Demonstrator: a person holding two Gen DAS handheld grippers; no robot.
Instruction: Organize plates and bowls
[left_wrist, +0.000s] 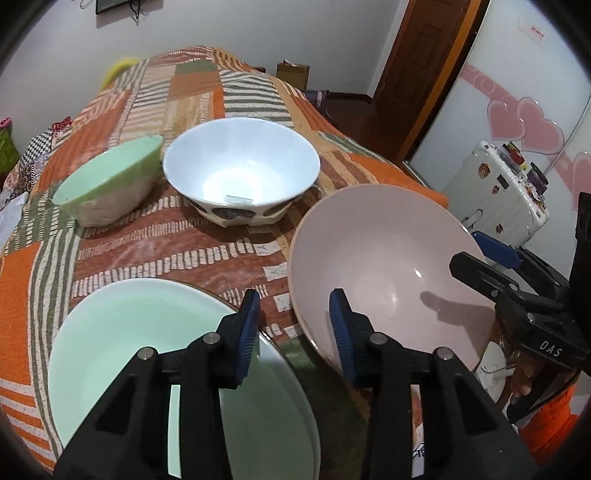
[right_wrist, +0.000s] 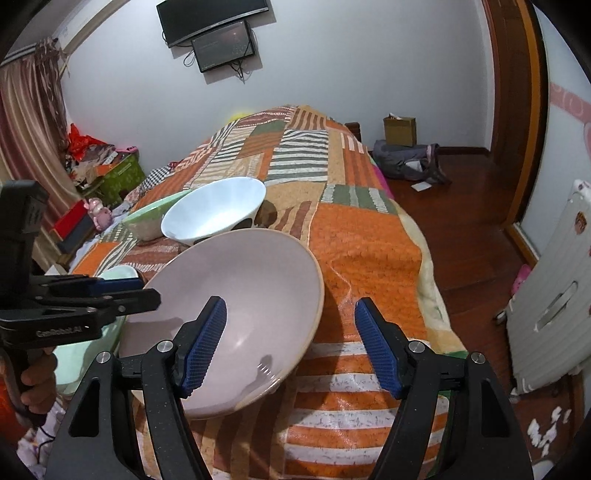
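Observation:
A large pink bowl (left_wrist: 388, 266) sits tilted on the patchwork bed cover; it also shows in the right wrist view (right_wrist: 243, 295). My left gripper (left_wrist: 293, 332) is open, between the pink bowl's near rim and a mint green plate (left_wrist: 122, 350). My right gripper (right_wrist: 290, 343) is open, with its left finger over the pink bowl's rim and its right finger outside it. A white bowl (left_wrist: 242, 171) and a tilted green bowl (left_wrist: 110, 181) stand farther back; the right wrist view shows the white bowl (right_wrist: 214, 214) and green bowl (right_wrist: 151, 218) too.
The bed cover (right_wrist: 362, 251) drops off at its right edge to a wooden floor (right_wrist: 461, 229). A white suitcase (left_wrist: 502, 188) stands by the wardrobe. Boxes and clutter (right_wrist: 99, 170) sit left of the bed. The right gripper's body (left_wrist: 517, 295) shows beside the pink bowl.

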